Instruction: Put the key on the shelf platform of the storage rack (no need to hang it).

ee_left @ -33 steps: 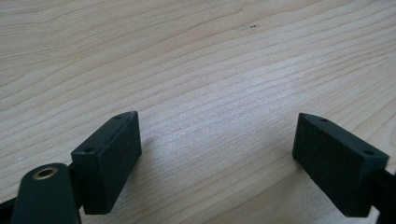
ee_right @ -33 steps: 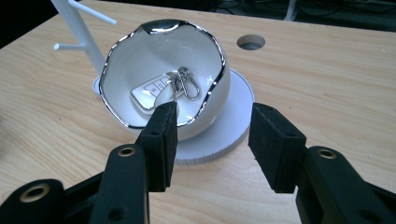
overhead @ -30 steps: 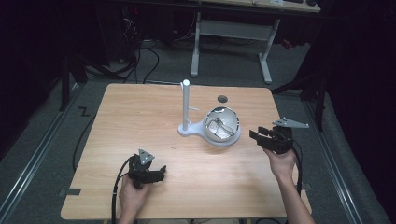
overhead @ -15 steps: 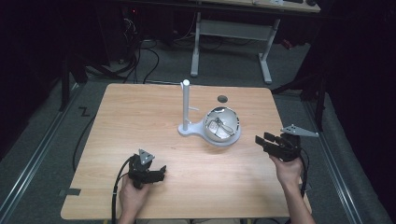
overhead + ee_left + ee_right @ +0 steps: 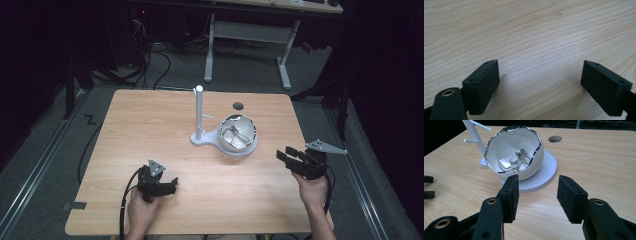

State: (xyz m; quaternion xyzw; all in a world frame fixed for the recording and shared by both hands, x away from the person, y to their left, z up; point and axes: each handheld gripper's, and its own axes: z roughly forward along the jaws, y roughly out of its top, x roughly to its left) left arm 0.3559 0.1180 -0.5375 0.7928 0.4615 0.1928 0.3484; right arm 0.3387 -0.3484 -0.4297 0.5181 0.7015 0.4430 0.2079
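On the high view, the left gripper (image 5: 159, 184) sits low at the near left of the wooden bench (image 5: 150, 125), held in the person's left hand (image 5: 142, 210), its fingers aimed to the right along the bench. Whether they are wide or narrow is hard to read from above; the left gripper view settles it, showing the left gripper (image 5: 541, 85) with its fingers (image 5: 482, 85) spread wide over bare wood grain and nothing between them.

Toward the middle of the bench stands a white stand (image 5: 200, 112), an upright post with short side pegs on a flat white base (image 5: 212, 140) that runs rightward under a bowl (image 5: 239, 135). From above the bowl's contents are only a small glinting tangle. The right gripper view shows far more: the bowl (image 5: 514, 152) is white with a wavy silver rim, tipped so its mouth faces that camera, and inside lies a keyring bunch (image 5: 516, 160) with a pale tag, a small striped charm and metal clips. Its long axis runs from lower left to upper right in that view.

Behind the bowl is a round cable hole (image 5: 238, 106) in the bench.

At the right, the right gripper (image 5: 290, 156) is held in the right hand (image 5: 312, 187), pointing left toward the bowl but well short of it. In its own view the right gripper (image 5: 537, 195) has its fingers (image 5: 510, 195) moderately apart, empty, with the base's edge just beyond them.
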